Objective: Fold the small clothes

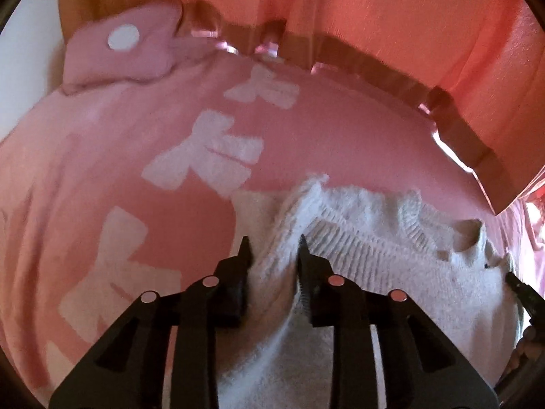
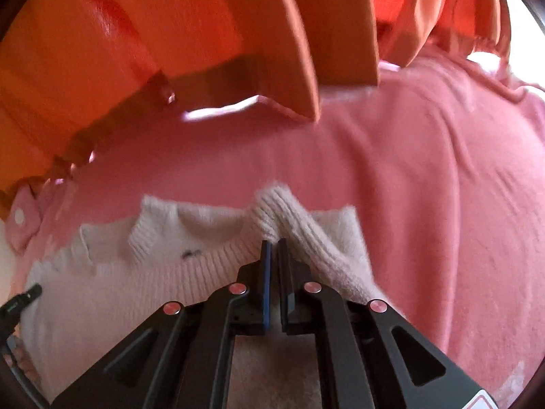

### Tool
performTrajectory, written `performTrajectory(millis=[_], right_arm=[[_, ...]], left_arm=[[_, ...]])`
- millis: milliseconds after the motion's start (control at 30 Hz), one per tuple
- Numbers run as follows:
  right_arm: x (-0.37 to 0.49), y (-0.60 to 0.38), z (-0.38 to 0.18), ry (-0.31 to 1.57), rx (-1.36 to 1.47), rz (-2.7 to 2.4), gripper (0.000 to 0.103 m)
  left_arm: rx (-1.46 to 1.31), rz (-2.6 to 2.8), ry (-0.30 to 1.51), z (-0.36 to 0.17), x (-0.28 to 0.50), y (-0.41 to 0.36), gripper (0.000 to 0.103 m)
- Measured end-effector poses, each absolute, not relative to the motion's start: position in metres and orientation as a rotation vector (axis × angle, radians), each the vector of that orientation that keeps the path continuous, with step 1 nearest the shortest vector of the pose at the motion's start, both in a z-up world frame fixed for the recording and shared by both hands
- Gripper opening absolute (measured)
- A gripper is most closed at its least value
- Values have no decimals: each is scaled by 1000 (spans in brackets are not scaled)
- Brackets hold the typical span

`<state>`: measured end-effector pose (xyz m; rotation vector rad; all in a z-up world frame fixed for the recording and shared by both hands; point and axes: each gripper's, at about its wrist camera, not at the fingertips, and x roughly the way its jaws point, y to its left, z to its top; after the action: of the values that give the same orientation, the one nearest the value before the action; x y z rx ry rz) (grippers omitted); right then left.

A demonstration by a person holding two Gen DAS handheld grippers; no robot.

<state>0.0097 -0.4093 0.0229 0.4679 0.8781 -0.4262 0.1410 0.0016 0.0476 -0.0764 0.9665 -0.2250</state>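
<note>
A small white knitted sweater lies on a pink cloth with white bow prints. My left gripper sits at its left side, its jaws closed on a raised fold of the white knit. In the right wrist view the sweater spreads to the left, with its ribbed neckline and a small dark mark. My right gripper is shut on a bunched ribbed part of the sweater at its right side. The other gripper's tip shows at the edge of each view.
A pink cloth-covered surface carries everything. Orange curtains hang behind it. A folded pink cloth with a white dot lies at the far left. A brownish edge strip borders the surface at the back.
</note>
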Motion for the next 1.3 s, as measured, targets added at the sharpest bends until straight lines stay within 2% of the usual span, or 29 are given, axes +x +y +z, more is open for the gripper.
performTrajectory(millis=[33,67,100,133,167,267,300,333,367,400,567,600,633,700,800,833,867,900,933,967,1033,1200,1300], right_arm=[[8,-409,26,865,476,-423,13],[7,-409,27,855,496,-414,14],[7,-409,26,858,512,-396,25],[9,-409,25,864,519,-383,37],[11,-406,21,880,506,-375,40],[15,-397,17,910,417,-391,41],[16,-394,18,912,401,-396,34],[15,-392,20,907,395,-393,3],[13,-392,25,887,410,-378,5],[11,-395,31,849,428,-371,5],[-6,-412,65,657,459,-442,6],[-3,-418,59,692,461,-459,17],[1,-421,52,727,468,-459,34],[9,-428,32,801,492,-460,47],[19,-429,12,907,500,-433,50],[19,-428,10,909,495,-428,51],[21,-428,10,910,488,-424,51],[22,-427,10,912,481,-411,37],[21,-424,12,912,481,-387,16],[20,-421,16,907,472,-371,14],[15,-416,31,865,453,-358,10],[-11,-413,99,584,482,-332,9],[-1,-419,98,570,475,-356,9]], left_arm=[[-73,-230,939,54,138,1,40],[-67,-221,876,65,133,1,49],[-55,-206,837,70,130,0,74],[-44,-200,823,70,129,-1,88],[-28,-203,824,69,130,-4,89],[14,-264,897,50,141,-16,81],[20,-282,915,45,142,-19,65],[32,-293,938,40,144,-24,48],[50,-288,948,38,145,-26,35],[61,-282,936,39,146,-27,19],[-79,-306,882,64,148,-6,19],[-81,-296,887,61,149,-4,19],[-86,-290,900,58,152,-2,19],[-103,-288,941,47,158,1,19],[-88,-291,969,38,161,-1,24],[-76,-281,966,37,160,-2,33],[-68,-251,960,38,159,-2,45],[-66,-234,957,37,158,-2,69],[-64,-228,952,37,158,-1,72],[-60,-239,953,37,158,-2,68],[-55,-271,954,39,157,-3,24],[-117,-298,849,74,144,4,20],[-102,-252,792,82,149,7,18]])
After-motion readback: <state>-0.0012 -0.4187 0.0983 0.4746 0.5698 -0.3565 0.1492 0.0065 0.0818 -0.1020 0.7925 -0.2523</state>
